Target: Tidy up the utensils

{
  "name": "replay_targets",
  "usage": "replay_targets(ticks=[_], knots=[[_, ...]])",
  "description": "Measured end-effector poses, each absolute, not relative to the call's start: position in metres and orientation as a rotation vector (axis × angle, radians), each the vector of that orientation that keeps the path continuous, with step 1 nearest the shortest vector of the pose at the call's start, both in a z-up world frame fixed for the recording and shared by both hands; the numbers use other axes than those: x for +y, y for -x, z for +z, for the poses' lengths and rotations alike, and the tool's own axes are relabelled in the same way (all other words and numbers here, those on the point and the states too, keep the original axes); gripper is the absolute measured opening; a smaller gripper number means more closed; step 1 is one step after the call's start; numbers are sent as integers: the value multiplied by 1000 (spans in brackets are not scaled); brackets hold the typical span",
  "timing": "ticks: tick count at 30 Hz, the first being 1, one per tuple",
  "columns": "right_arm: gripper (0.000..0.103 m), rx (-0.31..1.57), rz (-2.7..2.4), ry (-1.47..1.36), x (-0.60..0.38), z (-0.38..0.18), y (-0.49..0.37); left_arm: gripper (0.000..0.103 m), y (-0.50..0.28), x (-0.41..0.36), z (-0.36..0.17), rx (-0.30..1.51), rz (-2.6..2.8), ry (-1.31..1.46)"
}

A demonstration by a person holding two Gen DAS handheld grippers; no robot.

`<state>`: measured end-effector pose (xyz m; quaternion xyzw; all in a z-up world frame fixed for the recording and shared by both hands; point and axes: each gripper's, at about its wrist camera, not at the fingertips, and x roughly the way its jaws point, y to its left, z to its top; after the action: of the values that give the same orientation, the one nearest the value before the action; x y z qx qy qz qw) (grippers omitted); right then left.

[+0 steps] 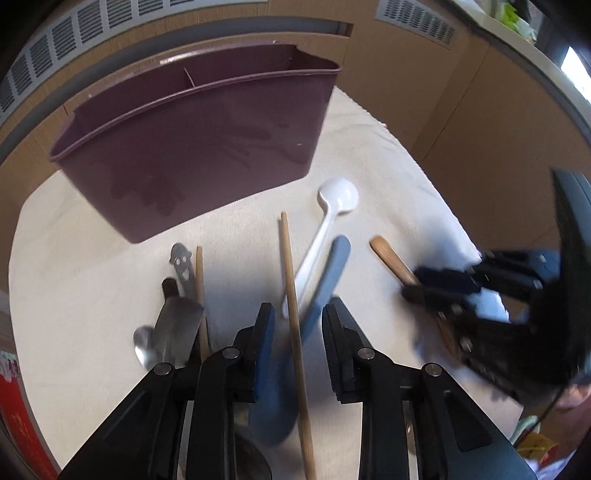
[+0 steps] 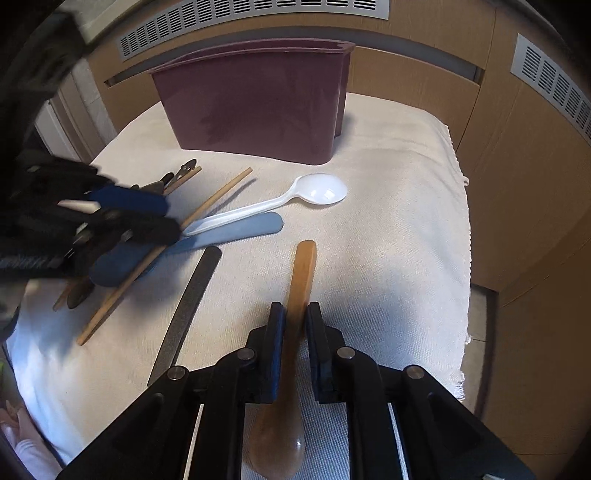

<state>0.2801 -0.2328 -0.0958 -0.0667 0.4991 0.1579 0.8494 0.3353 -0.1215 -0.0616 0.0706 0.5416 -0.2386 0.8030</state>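
White towel (image 2: 388, 229) bears a wooden spoon (image 2: 301, 280), handle pointing away, clamped in the right gripper (image 2: 295, 321) jaws.

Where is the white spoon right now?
The white spoon lies on the cloth in front of the maroon bin, its bowl toward the bin. Its handle runs beside the light blue handle into the pile at the left tool.

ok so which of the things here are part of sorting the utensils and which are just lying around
Part of the job:
- wooden spoon, clamped in the right gripper
- blue spoon and chopstick between the left gripper's parted jaws
- white spoon
- maroon caddy

Just lying about:
- white cloth
- wall vents
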Motion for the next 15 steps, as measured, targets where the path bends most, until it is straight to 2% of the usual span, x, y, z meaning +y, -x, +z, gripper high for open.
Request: replay_targets(ticks=[6,7,8,9,12,15], knots=[[11,1038,351,41,-246,-93,-275,25,-367,-137,-83,1224,-494,-150],[11,1028,350,22,-248,-91,-275,23,-364,-140,-82,1196,-490,-177],[11,1017,349,8,-249,-88,-274,15,-359,-145,-82,1183,-497,-209],[11,1002,350,-3,-249,-85,-273,12,-355,-146,-82,1176,-506,-222],[10,955,347,-37,-248,-73,-266,11,-339,-138,-78,1135,-520,-189],[10,893,331,-45,-244,-59,-257,11,-313,-115,-56,1009,-505,-119]])
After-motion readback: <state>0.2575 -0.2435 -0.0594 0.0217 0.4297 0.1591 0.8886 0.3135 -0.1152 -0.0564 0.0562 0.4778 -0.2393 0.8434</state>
